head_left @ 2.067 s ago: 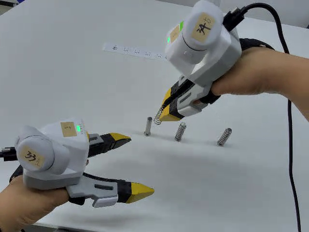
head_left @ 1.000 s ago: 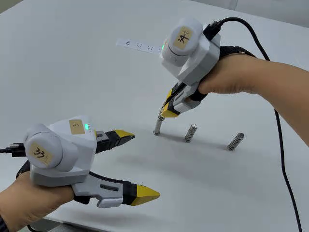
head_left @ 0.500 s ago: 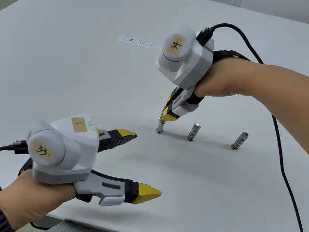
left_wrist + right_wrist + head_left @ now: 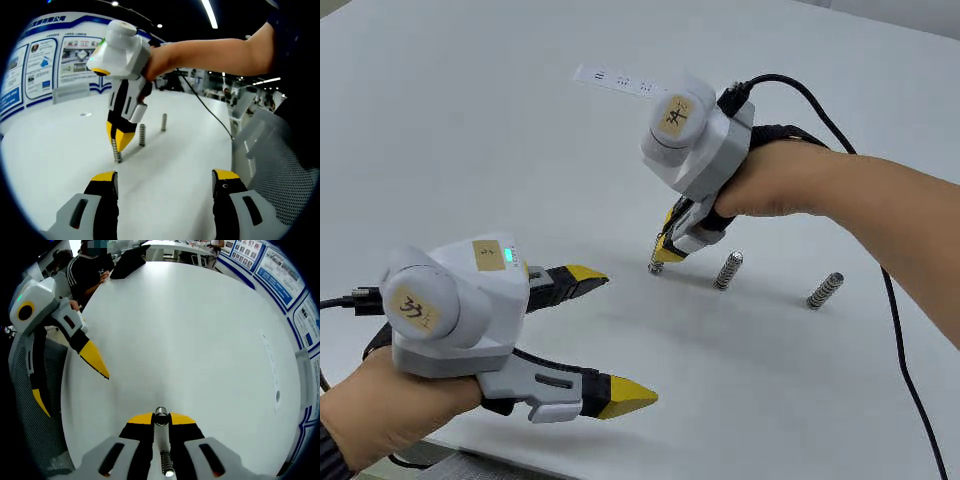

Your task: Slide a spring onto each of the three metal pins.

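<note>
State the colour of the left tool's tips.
Yellow tips on the left tool, black just behind them; the head view shows it best.

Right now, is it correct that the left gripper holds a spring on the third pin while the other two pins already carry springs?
No: the right gripper holds that spring on the third pin, as the right gripper view shows; the left gripper is open. The other two pins do carry springs.
</note>
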Demonstrator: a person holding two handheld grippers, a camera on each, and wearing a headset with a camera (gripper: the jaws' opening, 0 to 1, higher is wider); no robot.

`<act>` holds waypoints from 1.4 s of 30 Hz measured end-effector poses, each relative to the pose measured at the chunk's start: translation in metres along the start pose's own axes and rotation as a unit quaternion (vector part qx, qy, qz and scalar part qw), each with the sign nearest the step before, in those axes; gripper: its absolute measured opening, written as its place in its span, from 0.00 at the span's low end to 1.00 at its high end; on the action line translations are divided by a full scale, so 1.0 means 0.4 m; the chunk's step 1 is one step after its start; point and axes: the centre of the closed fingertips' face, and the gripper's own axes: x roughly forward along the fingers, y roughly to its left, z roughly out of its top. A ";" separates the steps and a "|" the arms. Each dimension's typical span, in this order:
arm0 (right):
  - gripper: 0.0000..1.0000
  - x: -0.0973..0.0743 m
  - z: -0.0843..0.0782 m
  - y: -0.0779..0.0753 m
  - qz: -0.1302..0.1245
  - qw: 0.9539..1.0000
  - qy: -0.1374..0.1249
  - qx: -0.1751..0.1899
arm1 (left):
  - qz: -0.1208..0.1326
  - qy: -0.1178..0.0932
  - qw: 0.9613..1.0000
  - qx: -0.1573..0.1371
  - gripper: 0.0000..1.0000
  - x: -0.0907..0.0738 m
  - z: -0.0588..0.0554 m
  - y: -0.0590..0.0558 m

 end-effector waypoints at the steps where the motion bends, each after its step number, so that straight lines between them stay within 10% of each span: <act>1: 0.12 0.001 0.000 0.001 0.000 1.000 -0.001 0.000 | 0.000 0.000 1.000 0.000 0.78 0.000 0.000 0.000; 23: 0.18 -0.024 -0.018 0.006 -0.009 1.000 -0.019 0.010 | 0.001 0.005 1.000 0.004 0.78 -0.001 0.004 -0.001; 42: 0.20 -0.133 -0.045 0.083 -0.040 0.992 -0.109 0.058 | 0.010 0.009 1.000 0.006 0.79 -0.016 0.008 0.005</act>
